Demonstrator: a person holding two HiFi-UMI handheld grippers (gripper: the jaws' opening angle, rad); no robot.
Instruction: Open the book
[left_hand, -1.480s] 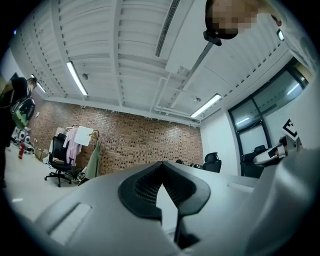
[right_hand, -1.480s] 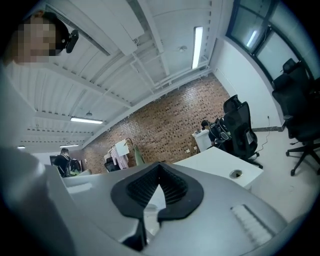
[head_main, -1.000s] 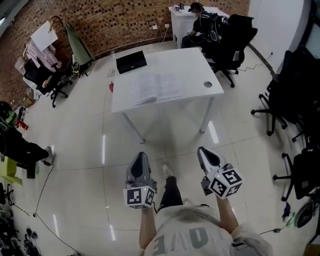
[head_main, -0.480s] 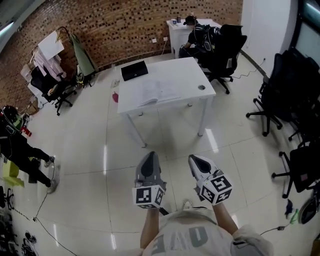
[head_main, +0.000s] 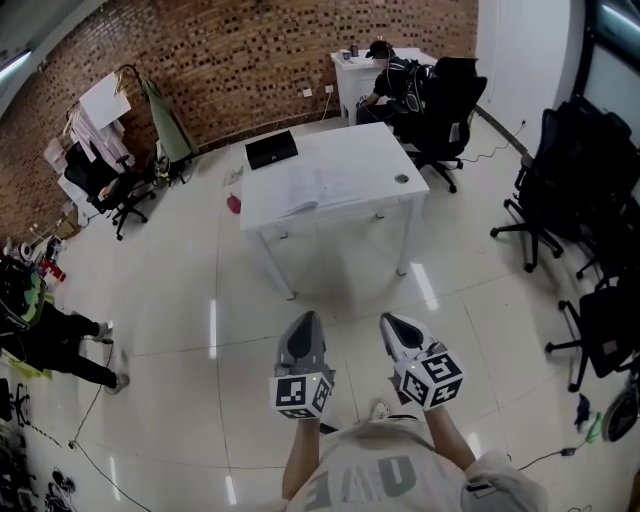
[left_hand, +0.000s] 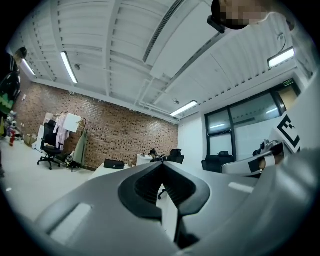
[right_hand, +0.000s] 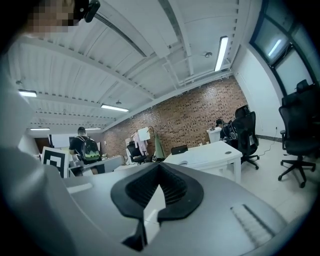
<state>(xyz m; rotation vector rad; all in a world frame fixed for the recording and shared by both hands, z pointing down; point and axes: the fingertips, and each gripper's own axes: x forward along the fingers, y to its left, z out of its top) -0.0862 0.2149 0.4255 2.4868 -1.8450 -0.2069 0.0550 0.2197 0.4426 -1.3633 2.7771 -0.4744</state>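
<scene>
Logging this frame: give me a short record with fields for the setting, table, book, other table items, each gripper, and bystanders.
setting: office with a brick wall and a glossy tiled floor
table: white table ahead of the person, apart from both grippers
book: book on the table, appears to lie open with pale pages up
other item: black flat item at the table's far corner, too small to identify
left gripper: left gripper has its jaws together, nothing between them, over the floor
right gripper: right gripper has its jaws together, nothing between them, over the floor
bystanders: seated person at the far desk
</scene>
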